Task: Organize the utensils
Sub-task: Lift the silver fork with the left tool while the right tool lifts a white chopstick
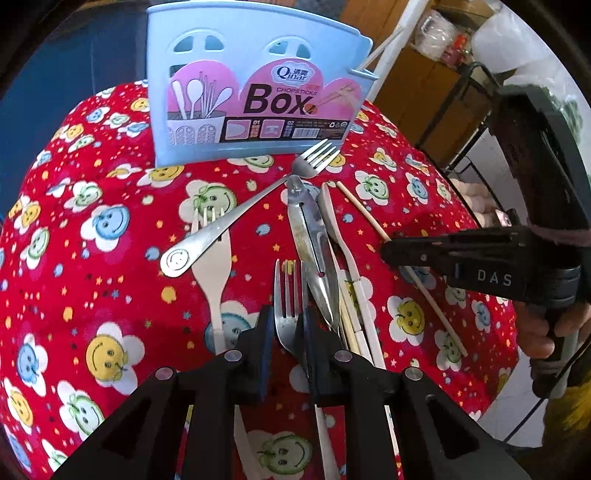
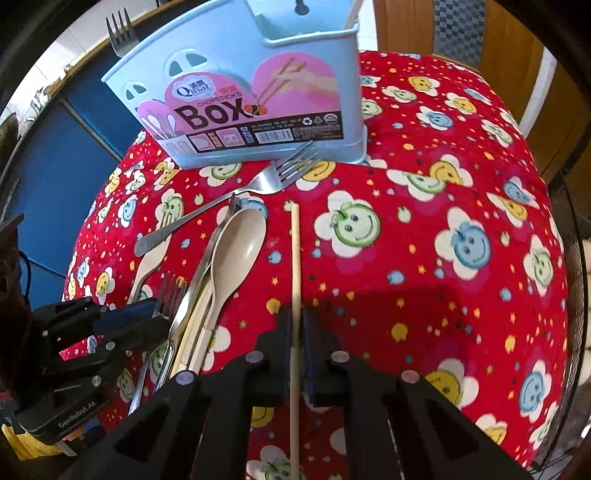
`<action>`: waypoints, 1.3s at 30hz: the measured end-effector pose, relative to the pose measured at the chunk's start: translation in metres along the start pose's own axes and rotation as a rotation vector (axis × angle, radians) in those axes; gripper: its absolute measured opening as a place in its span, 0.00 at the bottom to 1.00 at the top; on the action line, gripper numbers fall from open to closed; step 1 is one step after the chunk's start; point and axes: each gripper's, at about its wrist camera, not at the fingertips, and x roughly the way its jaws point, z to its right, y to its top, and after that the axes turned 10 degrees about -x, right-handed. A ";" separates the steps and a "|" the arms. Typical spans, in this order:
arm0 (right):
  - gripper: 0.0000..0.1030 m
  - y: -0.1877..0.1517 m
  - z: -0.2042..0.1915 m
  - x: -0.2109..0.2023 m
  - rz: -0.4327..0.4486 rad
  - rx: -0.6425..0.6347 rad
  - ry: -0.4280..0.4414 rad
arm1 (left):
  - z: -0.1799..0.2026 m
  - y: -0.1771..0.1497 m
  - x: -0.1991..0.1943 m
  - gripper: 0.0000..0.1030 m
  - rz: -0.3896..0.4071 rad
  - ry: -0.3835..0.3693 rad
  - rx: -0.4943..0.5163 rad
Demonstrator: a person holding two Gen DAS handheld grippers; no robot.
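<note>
Writing: the pale blue utensil holder (image 1: 255, 74) carries a pink label reading "Qinar", "CHOPSTICKS" and "Box", with a barcode strip and recycling marks below. The right gripper's body, seen from the left wrist view, reads "DAS"; the left gripper's body, seen from the right wrist view, reads "GenRobot.AI".

Position: the holder stands upright at the far edge of a round surface covered by a red cloth (image 1: 92, 229) printed with smiley-face flowers. One fork (image 2: 122, 31) stands in the holder, tines up.

Tools: the left gripper (image 1: 289, 328) is clamped on a metal fork (image 1: 288, 295) at the neck below its tines. The right gripper (image 2: 295, 325) is closed on a single wooden chopstick (image 2: 294, 258), which runs far-to-near between its pads.

Loose items on the cloth, near side of the holder: a metal fork with a smiley-face handle (image 1: 236, 218) lies diagonally, its tines touching the holder's base and its handle crossing a cream plastic fork (image 1: 214, 266). Right of these lie a metal peeler-like tool (image 1: 310, 243), a cream spoon (image 2: 240, 247) and pale chopsticks (image 1: 354, 325), bunched together and overlapping.

Count: forks, four in all; spoon, one; the bunched chopsticks cannot be counted.

Surroundings: blue panels at left, wooden furniture at far right, a black wire rack (image 1: 476, 122) at right.
</note>
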 end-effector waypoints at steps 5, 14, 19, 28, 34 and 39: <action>0.07 0.015 0.001 0.006 -0.056 -0.027 0.011 | 0.005 0.009 0.004 0.15 -0.038 0.010 0.034; 0.07 0.023 0.000 0.009 -0.078 -0.069 0.006 | 0.008 0.012 -0.008 0.02 -0.001 0.018 0.005; 0.07 0.024 -0.007 0.012 -0.069 -0.081 0.006 | 0.024 0.006 -0.006 0.02 -0.029 0.039 0.084; 0.06 0.011 -0.003 0.005 -0.016 -0.082 0.014 | 0.028 0.010 0.012 0.03 -0.074 0.125 0.078; 0.06 -0.002 -0.001 -0.015 0.064 -0.063 0.050 | 0.025 0.009 -0.011 0.02 -0.017 0.088 0.070; 0.06 -0.011 -0.002 -0.035 0.140 -0.043 0.087 | 0.028 0.013 -0.037 0.01 0.066 0.063 0.073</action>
